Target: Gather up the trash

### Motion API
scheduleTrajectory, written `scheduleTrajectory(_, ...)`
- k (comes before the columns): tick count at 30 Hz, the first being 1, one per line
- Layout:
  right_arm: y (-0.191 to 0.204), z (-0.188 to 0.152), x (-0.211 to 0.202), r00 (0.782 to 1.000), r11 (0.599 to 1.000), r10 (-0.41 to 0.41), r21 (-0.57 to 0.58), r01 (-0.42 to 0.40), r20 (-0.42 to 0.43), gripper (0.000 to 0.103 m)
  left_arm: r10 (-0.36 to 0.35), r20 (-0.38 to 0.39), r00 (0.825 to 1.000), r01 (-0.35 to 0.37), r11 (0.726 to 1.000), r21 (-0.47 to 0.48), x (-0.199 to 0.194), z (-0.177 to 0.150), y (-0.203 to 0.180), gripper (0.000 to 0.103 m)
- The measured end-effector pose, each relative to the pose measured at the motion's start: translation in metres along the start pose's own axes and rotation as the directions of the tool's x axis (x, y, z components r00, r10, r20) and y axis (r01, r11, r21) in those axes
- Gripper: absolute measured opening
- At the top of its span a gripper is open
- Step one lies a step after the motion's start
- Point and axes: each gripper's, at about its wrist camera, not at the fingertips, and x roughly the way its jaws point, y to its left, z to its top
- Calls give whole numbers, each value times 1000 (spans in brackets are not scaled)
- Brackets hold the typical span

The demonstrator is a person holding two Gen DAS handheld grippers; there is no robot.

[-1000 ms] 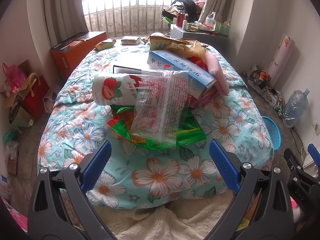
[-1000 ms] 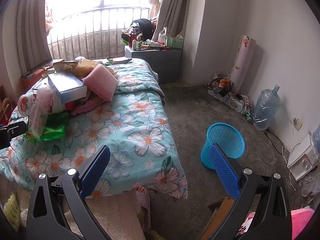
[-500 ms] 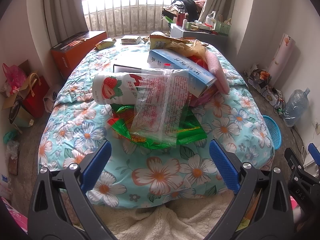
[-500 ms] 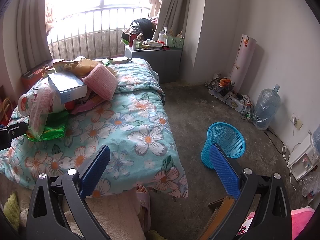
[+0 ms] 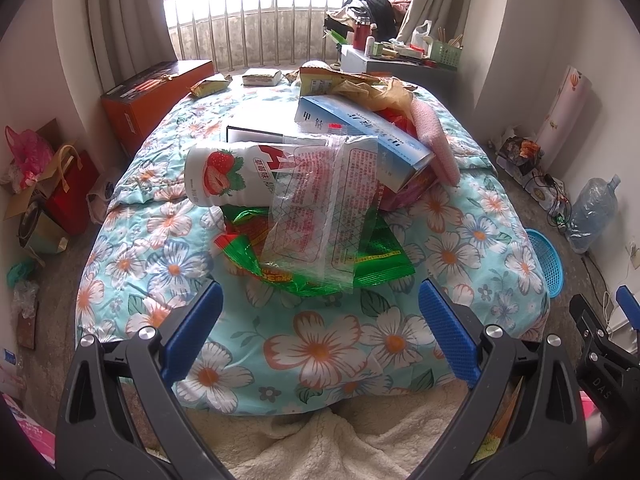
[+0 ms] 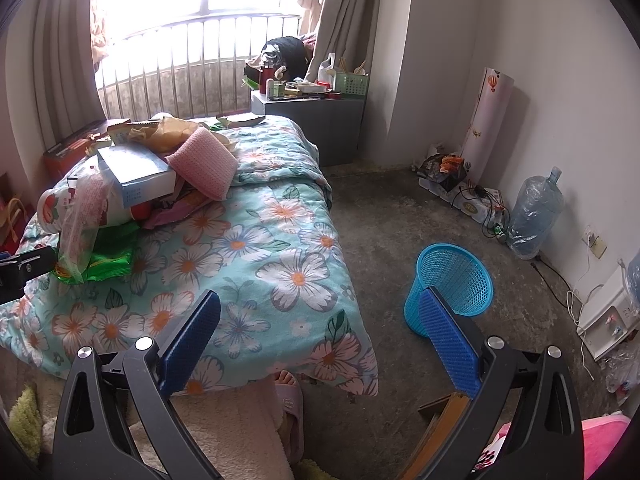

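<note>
Left gripper [image 5: 318, 328] wide open, empty; right gripper [image 6: 320, 330] likewise. Trash sits just ahead on the floral quilt [image 5: 320, 352]: clear wrapper [image 5: 320, 208] draped over green snack bag [image 5: 376, 252], strawberry bottle [image 5: 228, 174] behind. Risk: film slips, bottle rolls. Blue basket [image 6: 452, 284] is on the floor, well apart.

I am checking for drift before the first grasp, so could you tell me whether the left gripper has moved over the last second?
No. The left gripper sits just as before against the green wrapper and the flowered quilt.
</note>
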Motion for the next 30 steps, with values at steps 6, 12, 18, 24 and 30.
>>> scheduleTrajectory(6,0,0,0,1000,1000,1,1,-1,-1,97,0,-4,1000,0,1000,1,0,-1,1,94)
scheduleTrajectory(12,1,-1,1,1000,1000,3,3,-3,-4,97,1,-4,1000,-1,1000,1,1,-1,2,94)
scheduleTrajectory(18,3,-3,2,1000,1000,7,10,-7,-11,97,1,-16,1000,-1,1000,4,5,-1,2,94)
scheduleTrajectory(24,3,11,4,1000,999,21,31,-21,8,97,-54,12,998,54,999,-4,11,6,14,94)
scheduleTrajectory(30,18,33,9,985,989,131,59,-138,109,97,-226,154,962,224,974,26,10,15,44,94)
